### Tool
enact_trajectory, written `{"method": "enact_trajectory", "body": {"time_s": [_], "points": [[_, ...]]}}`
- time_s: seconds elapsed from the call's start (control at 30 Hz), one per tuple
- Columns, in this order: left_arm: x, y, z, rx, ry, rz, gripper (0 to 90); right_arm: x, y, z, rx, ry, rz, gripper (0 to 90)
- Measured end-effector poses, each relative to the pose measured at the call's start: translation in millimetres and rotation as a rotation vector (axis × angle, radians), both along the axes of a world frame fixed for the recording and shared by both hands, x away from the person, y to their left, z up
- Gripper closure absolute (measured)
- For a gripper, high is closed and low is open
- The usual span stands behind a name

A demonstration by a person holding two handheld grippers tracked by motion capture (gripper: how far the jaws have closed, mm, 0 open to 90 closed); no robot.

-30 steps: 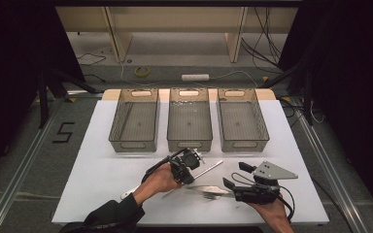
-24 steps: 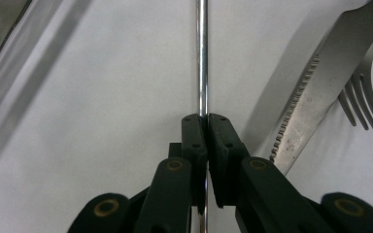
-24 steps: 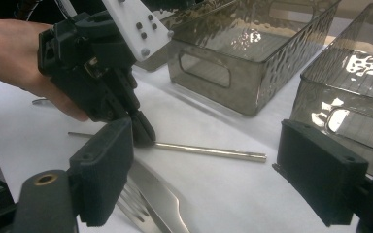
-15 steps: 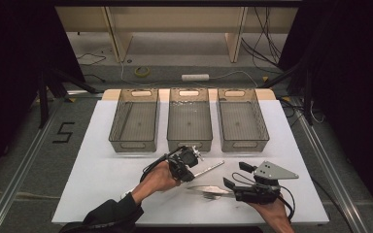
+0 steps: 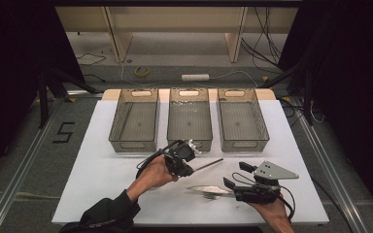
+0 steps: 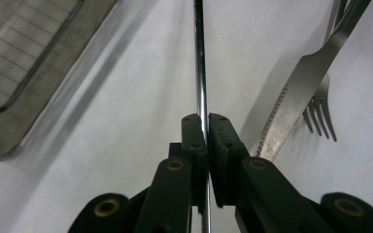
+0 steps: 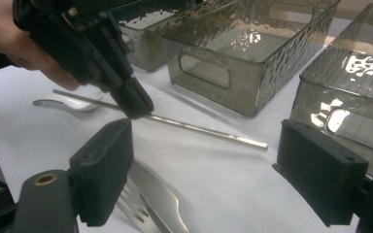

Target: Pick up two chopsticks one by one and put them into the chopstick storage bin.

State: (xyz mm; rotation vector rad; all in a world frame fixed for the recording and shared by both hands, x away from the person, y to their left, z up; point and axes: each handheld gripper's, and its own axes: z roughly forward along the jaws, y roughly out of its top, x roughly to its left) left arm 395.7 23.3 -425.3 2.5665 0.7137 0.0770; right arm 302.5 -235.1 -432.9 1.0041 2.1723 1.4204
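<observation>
Bright table, dark surround (bins glare, soft focus).

My left hand-held gripper (image 5: 190, 167) is black with brass rivets and a trailing cable; my sleeve (image 5: 108, 212) is dark.

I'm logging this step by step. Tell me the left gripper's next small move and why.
Probably carry the metal rod toward one of the bins: the left gripper has its fingers clamped on it, while the knife and fork lie on the table.
</observation>
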Motion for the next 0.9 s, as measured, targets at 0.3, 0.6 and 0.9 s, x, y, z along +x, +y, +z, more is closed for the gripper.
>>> {"method": "enact_trajectory", "body": {"time_s": [0.3,0.6,0.9], "points": [[1.4,15.1,28.4,-0.068,-0.029,0.010,85.8,-0.1,-0.2,0.1,0.000,-0.001,-0.001,21.9],[12.9,43.4,51.7,-0.165,-0.058,0.074,85.8,0.1,-0.1,-0.3,-0.003,0.002,-0.001,21.9],[29.1,86.7,72.5,-0.253,-0.113,0.193,85.8,0.1,0.2,-0.4,-0.002,0.002,-0.004,21.9]]}}
